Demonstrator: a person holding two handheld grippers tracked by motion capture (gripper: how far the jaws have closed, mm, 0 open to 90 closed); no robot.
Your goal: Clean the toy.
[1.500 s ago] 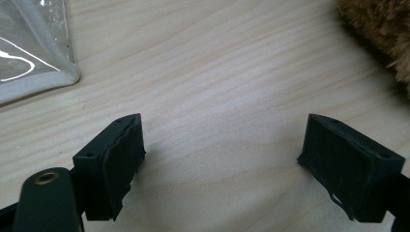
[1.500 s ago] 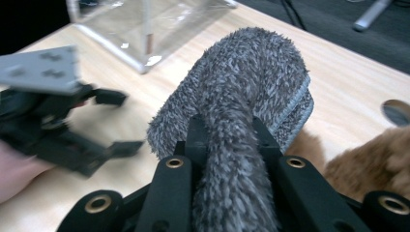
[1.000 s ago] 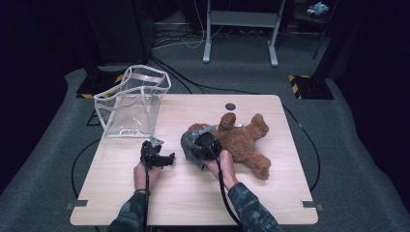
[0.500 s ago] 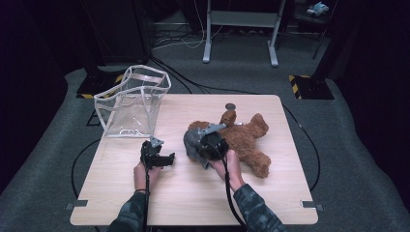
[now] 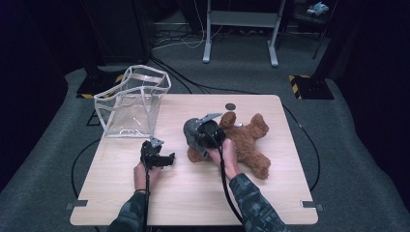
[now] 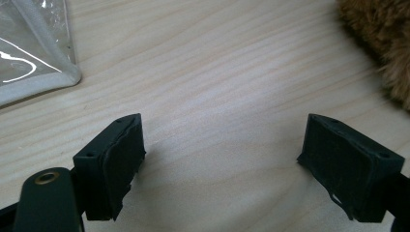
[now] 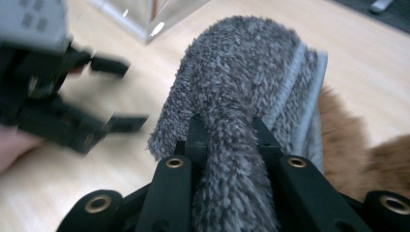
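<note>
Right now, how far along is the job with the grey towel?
Done: the right claw has clamped the grey towel, raised beside the teddy bear. In hand: carrying it. Left: the clear bag looks empty; the left claw sits open, holding nothing.

Dark room, grey carpet (image 5: 367,159), perhaps a metal stand (image 5: 241,29).

the grey cloth (image 7: 241,111) hides the right gripper (image 7: 227,145) pads. the teddy bear (image 5: 246,140) is partly covered by that gripper. the left gripper (image 7: 72,111) is blurred.
</note>
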